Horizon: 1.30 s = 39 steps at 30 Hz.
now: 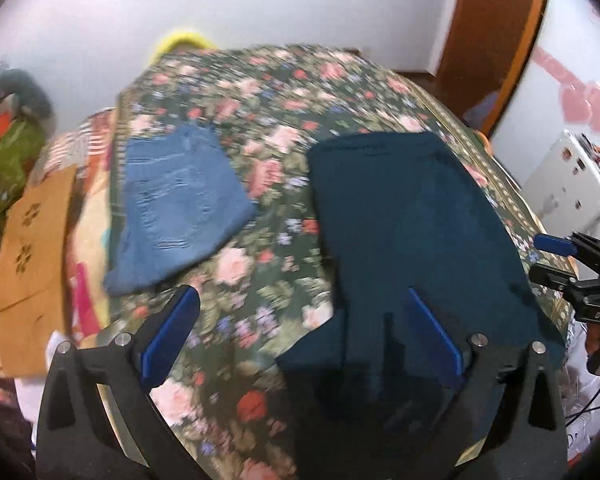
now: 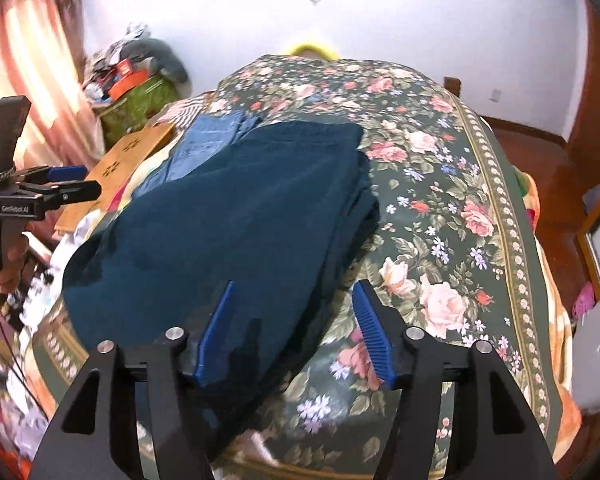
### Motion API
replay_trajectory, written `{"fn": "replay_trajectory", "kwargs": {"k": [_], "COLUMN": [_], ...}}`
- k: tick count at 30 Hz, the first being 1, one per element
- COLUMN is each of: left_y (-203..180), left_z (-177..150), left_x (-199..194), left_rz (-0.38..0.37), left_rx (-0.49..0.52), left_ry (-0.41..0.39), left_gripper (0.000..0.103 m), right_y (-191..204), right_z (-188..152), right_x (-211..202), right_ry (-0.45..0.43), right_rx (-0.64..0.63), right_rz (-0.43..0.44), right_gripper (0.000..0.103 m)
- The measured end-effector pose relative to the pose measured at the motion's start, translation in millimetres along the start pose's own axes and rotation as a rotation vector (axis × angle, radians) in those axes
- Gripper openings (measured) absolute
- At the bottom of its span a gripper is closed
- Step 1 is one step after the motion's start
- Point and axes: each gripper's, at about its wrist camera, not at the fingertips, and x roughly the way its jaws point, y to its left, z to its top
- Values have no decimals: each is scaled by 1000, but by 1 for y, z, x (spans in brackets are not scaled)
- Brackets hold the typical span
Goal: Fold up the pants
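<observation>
Folded dark teal pants lie on the floral bedspread beside folded blue jeans as the left gripper, spread wide and empty, and the half-open, empty right gripper hover above; lifting straight off should spare the fold.

bed w/ floral cover: folded dark teal pants near edge, folded light blue jeans apart beside them.
</observation>
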Motion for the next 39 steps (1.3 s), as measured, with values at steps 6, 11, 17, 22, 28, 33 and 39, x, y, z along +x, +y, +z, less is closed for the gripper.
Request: {"fn": "replay_trajectory", "kwargs": {"k": [6, 11, 17, 22, 28, 33, 39], "left_y": [-15, -23, -28, -42, -45, -49, -46], "left_z": [14, 14, 22, 34, 35, 32, 33], "left_x": [61, 92, 120, 137, 130, 98, 47], "left_rz": [-92, -222, -347, -386, -352, -306, -257], "left_rx": [20, -6, -88, -112, -109, -40, 13], "left_ry": [165, 276, 373, 401, 353, 258, 129], "left_gripper": [103, 103, 103, 103, 80, 47, 40], "right_y": [-17, -24, -33, -30, -25, -16, 9], "right_z": [-1, -5, -4, 0, 4, 11, 29], "right_x": [32, 51, 70, 83, 88, 70, 37], "right_ry": [76, 130, 173, 192, 184, 145, 45], "right_rx": [73, 129, 216, 234, 250, 198, 90], "right_rz": [65, 162, 299, 360, 372, 361, 319], "right_gripper": [58, 59, 67, 69, 57, 35, 32]}}
